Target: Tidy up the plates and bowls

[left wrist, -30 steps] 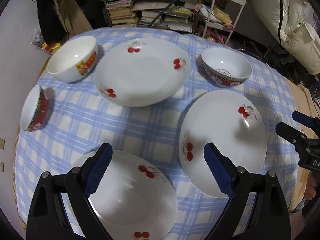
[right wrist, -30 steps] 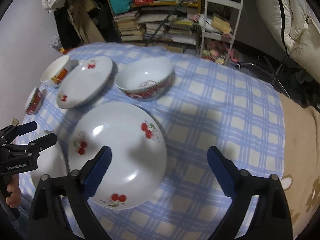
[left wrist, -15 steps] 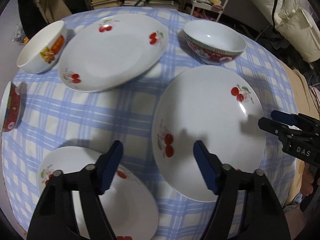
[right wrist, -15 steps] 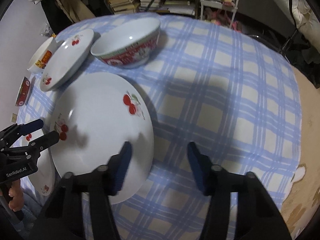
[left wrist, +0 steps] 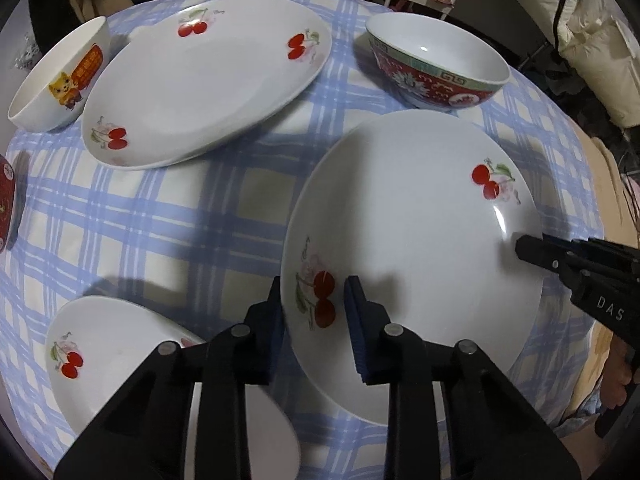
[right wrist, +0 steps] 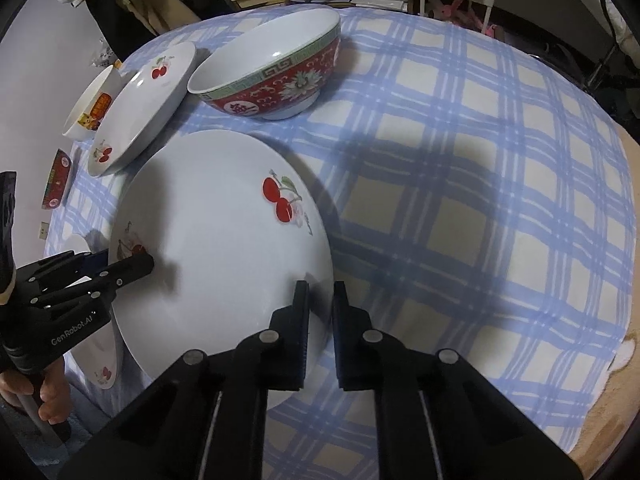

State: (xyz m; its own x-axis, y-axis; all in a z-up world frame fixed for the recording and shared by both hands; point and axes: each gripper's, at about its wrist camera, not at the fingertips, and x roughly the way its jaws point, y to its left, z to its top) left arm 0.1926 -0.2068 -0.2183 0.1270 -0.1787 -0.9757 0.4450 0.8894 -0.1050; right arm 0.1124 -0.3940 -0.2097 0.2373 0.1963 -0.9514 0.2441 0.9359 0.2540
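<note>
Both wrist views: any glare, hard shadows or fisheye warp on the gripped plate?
Left wrist view: small specular streak on the white cherry-print plate near its right rim; left gripper throws a soft shadow onto it. Right wrist view: no strong glare on that plate; dark arm shadows fall across the blue plaid tablecloth. Both views: straight plaid lines bow strongly, corners vignette black.

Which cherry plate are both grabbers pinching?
The cherry plate beside the red patterned bowl; both grippers' jaws clamp its rim, while the other two plates lie untouched.
</note>
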